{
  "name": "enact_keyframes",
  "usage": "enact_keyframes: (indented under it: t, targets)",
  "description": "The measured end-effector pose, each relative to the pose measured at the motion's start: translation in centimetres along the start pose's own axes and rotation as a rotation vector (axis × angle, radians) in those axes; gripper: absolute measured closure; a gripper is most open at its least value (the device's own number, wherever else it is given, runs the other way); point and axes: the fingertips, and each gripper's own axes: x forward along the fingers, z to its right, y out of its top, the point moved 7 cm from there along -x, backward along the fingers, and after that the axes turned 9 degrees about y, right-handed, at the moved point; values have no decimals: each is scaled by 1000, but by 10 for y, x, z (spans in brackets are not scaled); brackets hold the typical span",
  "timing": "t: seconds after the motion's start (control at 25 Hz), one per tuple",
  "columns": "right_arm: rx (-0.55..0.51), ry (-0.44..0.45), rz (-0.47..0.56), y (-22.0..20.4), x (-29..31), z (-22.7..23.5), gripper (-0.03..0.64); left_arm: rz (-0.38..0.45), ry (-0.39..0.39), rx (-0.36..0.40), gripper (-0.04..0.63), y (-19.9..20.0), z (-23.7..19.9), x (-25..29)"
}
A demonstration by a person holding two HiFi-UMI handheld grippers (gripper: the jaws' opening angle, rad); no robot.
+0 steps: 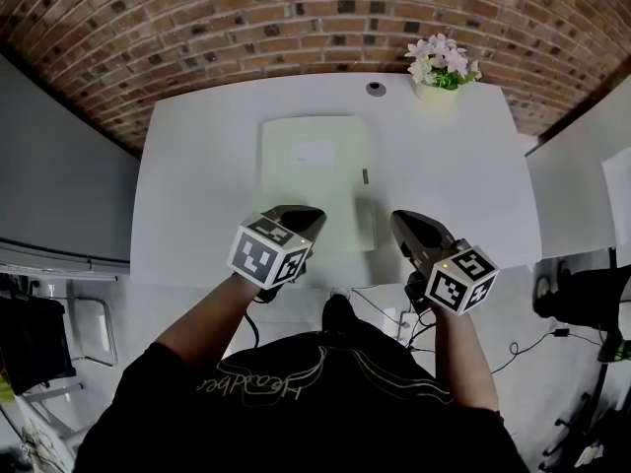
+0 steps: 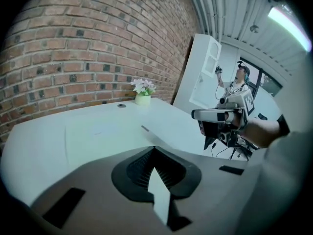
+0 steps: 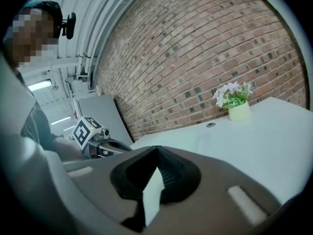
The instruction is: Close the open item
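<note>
A flat white rectangular item (image 1: 315,161) with a pale label lies on the white table (image 1: 454,175); it looks flat and closed, with no raised lid. In the left gripper view its outline (image 2: 93,129) is only faint. My left gripper (image 1: 306,215) hovers over the item's near edge with its jaws shut on nothing, and they meet at a point (image 2: 154,147). My right gripper (image 1: 404,219) hangs just right of the item, also shut and empty (image 3: 156,148). Each gripper sees the other: the right gripper (image 2: 215,114) and the left gripper (image 3: 98,136).
A small pot of pale flowers (image 1: 441,67) stands at the table's far right, beside a round grommet (image 1: 375,89). A small dark strip (image 1: 364,175) lies right of the white item. A brick wall runs behind the table. Cables lie on the floor near the front edge.
</note>
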Motion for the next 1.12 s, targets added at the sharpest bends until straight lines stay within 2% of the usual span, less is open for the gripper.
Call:
enact_keyframes:
  t: [0.16,0.4,0.84,0.96,1.12]
  targets:
    - [-26,54,23,-3,-17,-43,614,90,-59,-22,592,-11,22,-40]
    - [-33,164,3,-26,-27,-107,614,189,-174,-63,592,-37,57,-100]
    - [53,372,56,-63,-47,-222,614,344,-222,-171,592,-102,84,-204]
    - [66,399,84,-63,-51,-244,614,390,-249,-215,592,-114,87,-224]
    - [86,405,124,-64,-58,-259,614,425,-269,-234,592,-128,93,-237]
